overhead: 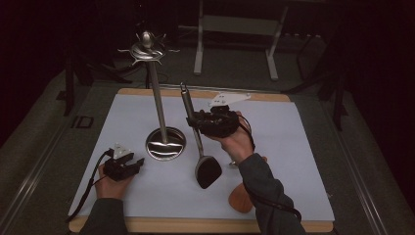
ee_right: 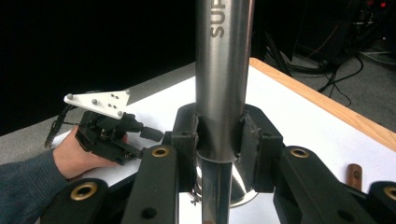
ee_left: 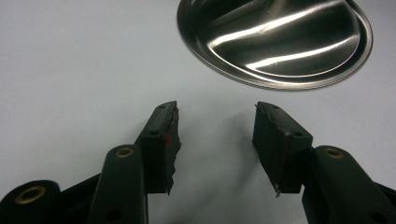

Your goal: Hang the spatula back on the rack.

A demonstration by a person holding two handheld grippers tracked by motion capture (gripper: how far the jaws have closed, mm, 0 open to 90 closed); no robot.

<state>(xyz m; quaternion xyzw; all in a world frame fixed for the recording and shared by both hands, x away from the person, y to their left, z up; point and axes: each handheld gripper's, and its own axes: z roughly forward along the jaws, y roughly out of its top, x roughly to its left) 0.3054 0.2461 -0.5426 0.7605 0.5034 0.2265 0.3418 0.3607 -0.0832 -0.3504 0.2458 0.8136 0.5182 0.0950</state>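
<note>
The right gripper is clamped on the steel handle of a spatula, lifted off the table; in the right gripper view both pads press the handle from either side, the shaft running up between the jaws. In the high view the spatula hangs tilted, its black blade low and near the table's front, its handle tip pointing up and away, just right of the stand. The stand, a tall steel post on a round base with hooks at its top, sits upright on the white mat. The left gripper rests on the mat just left of the base, jaws apart with nothing between them. A wooden utensil lies near the front edge, beside the right forearm
</note>
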